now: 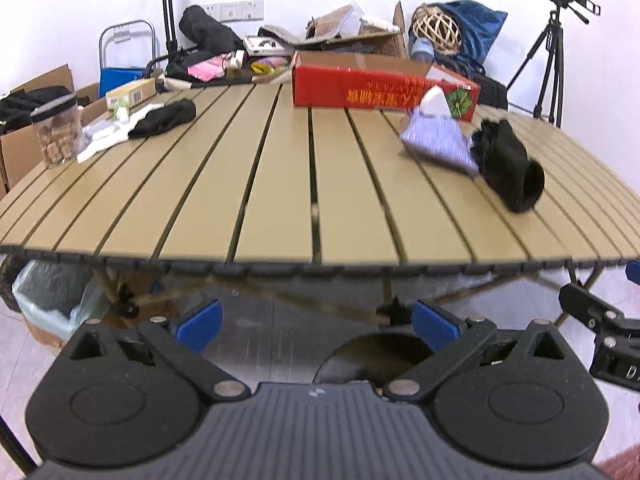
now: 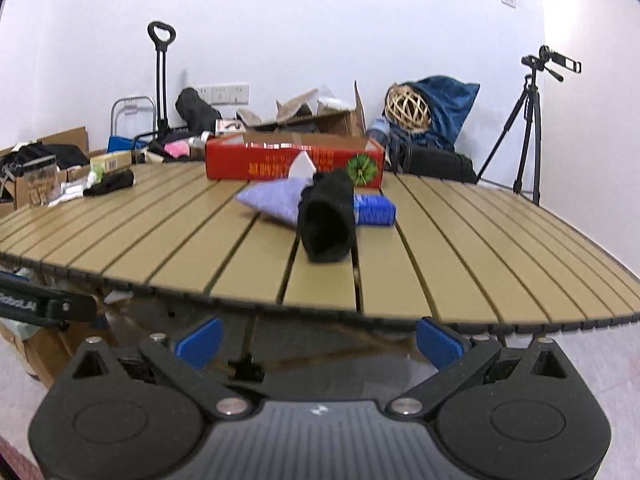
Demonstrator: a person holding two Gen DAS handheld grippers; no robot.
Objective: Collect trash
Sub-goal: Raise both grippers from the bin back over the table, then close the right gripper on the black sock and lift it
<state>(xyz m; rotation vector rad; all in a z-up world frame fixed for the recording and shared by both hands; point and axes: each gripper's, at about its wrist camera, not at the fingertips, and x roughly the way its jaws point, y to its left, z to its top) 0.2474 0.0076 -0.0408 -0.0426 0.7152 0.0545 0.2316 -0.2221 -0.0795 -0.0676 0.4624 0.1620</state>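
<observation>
A tan slatted table (image 1: 280, 184) (image 2: 480, 248) fills both views. On it lie a black rolled cloth (image 1: 508, 164) (image 2: 328, 220) and a purple tissue pack (image 1: 436, 140) (image 2: 276, 200) with a white tissue sticking up. A second black cloth (image 1: 164, 118) (image 2: 110, 183) lies at the far left beside white crumpled paper (image 1: 102, 136). My left gripper (image 1: 318, 324) and my right gripper (image 2: 320, 340) hover below the table's near edge, both open and empty. A bin with a pale green bag (image 1: 52, 300) stands on the floor under the table's left side.
A long red box (image 1: 376, 88) (image 2: 292, 160) rests at the table's far edge. A clear jar (image 1: 58, 132) stands far left. Boxes, bags and a tripod (image 1: 552, 64) (image 2: 528, 128) crowd the wall behind. The right gripper's body (image 1: 608, 332) shows at the left view's right edge.
</observation>
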